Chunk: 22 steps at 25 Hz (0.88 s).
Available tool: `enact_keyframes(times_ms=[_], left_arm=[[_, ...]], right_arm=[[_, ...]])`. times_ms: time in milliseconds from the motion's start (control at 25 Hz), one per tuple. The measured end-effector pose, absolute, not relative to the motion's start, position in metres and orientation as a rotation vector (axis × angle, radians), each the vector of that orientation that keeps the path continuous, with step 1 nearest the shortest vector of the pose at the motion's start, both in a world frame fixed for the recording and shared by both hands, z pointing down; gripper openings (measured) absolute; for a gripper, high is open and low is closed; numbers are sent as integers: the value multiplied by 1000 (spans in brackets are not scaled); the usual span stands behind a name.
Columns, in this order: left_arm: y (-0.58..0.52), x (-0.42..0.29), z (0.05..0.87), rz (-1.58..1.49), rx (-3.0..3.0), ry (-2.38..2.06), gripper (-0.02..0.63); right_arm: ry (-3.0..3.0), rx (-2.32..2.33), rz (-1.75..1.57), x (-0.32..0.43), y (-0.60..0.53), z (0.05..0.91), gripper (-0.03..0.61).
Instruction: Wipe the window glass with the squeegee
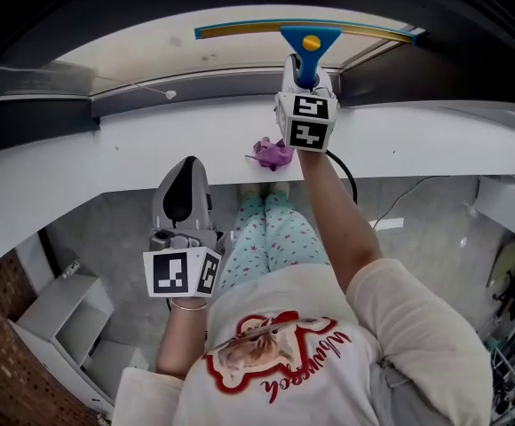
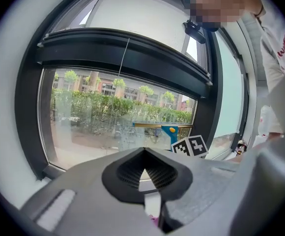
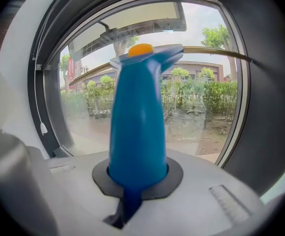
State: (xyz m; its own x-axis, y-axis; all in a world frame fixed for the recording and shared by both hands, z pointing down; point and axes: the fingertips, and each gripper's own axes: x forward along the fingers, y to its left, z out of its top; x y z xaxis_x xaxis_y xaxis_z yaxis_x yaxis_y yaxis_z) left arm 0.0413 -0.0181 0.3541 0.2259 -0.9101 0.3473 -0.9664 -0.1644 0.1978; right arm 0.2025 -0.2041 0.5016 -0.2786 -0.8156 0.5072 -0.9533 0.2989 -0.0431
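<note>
"Where's the squeegee (image 1: 309, 35)?"

"In my right gripper (image 3: 137, 181), jaws clamped on its blue handle. The blade lies against the window glass (image 2: 103, 117), low on the pane."

"And your other tool?"

"My left gripper (image 2: 145, 173) hangs short of the sill (image 1: 151, 149), jaws together on nothing."

"Much done?"

"Mid-wipe, I'd judge. Droplets speckle the glass beside the blade, so plenty is left."

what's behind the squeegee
The glass, and through it a hedge, trees and a low building. The squeegee, its blue handle gripped in the right tongs, covers the middle of that scene, so what lies straight behind it can't be seen.
</note>
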Motion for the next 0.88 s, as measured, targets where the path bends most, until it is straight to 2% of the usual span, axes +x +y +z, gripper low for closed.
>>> enact_keyframes(times_ms=[480, 880], left_arm=[[-22, 45, 386, 231, 2120, -1716, 0], [-17, 40, 388, 236, 2080, -1735, 0]], right_arm=[[-2132, 1543, 549, 205, -195, 562, 28], [-2176, 1537, 582, 201, -196, 568, 28]])
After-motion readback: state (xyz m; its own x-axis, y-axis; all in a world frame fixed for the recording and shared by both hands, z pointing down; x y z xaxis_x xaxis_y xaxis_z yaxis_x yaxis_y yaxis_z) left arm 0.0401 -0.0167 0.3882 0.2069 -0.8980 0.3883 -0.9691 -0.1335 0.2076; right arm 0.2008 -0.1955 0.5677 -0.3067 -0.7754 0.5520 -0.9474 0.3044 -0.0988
